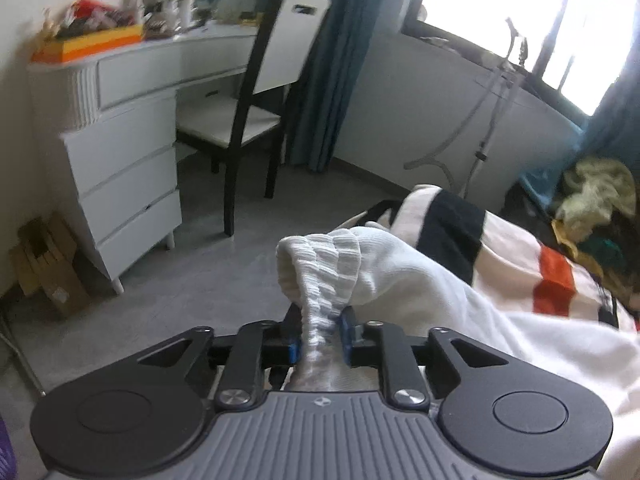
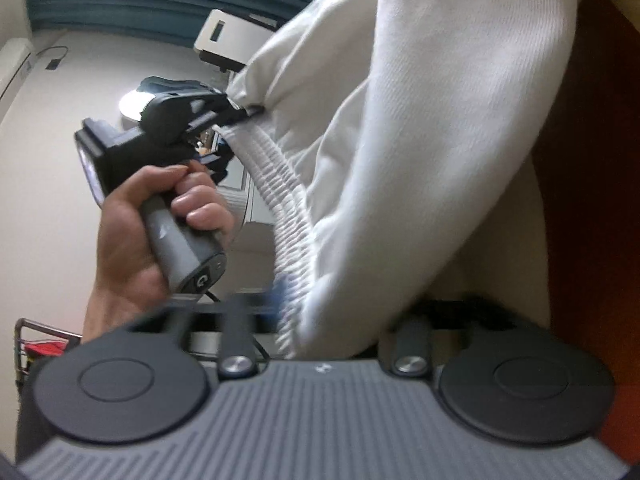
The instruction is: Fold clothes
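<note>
Left wrist view, far left: a white dresser [image 1: 132, 152] stands against the wall, its top cluttered, with an orange box [image 1: 90, 46] at the left end. Cardboard [image 1: 48, 264] leans at its foot on the grey floor [image 1: 224, 280]. To the right, a black-framed chair [image 1: 260, 96] with a white seat stands before teal curtains [image 1: 332, 60]. Further right, a bright window [image 1: 532, 12] sits above a white wall, with a thin stand [image 1: 492, 120] in front.

Near centre, the left tool [image 1: 320, 338] pinches the ribbed waistband of the white garment [image 1: 420, 280] between its blue pads. The garment runs right onto the bed [image 1: 556, 276], which carries a cream cover with black and red blocks. Loose clothes [image 1: 596, 196] are heaped at far right.

Right wrist view: a hand [image 2: 148, 232] grips the left tool's handle at left. The garment hangs at centre and drapes over the right tool [image 2: 352, 316], whose jaws stand spread wide; blur hides whether the pads touch the cloth
</note>
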A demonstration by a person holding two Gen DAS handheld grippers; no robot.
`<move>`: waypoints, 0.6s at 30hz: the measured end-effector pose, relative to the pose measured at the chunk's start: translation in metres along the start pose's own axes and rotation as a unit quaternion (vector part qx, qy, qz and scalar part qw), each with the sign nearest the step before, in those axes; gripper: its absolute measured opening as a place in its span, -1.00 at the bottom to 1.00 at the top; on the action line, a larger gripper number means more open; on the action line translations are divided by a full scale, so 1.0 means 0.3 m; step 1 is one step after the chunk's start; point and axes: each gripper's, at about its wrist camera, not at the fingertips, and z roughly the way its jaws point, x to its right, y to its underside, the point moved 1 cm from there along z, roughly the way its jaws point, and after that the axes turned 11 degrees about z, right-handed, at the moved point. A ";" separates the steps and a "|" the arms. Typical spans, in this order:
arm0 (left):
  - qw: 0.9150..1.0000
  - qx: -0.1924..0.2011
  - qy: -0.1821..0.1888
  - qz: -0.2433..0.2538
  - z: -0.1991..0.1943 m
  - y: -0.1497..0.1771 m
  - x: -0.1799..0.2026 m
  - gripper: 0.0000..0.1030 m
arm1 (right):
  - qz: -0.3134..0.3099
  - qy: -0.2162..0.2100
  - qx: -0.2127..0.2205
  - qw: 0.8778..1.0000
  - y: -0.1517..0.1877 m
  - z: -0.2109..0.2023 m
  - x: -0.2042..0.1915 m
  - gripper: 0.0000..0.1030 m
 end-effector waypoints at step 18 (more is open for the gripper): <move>0.975 0.176 0.074 0.112 -0.822 0.215 0.532 0.85 | -0.278 0.075 0.202 0.936 0.199 -0.758 -0.168 0.73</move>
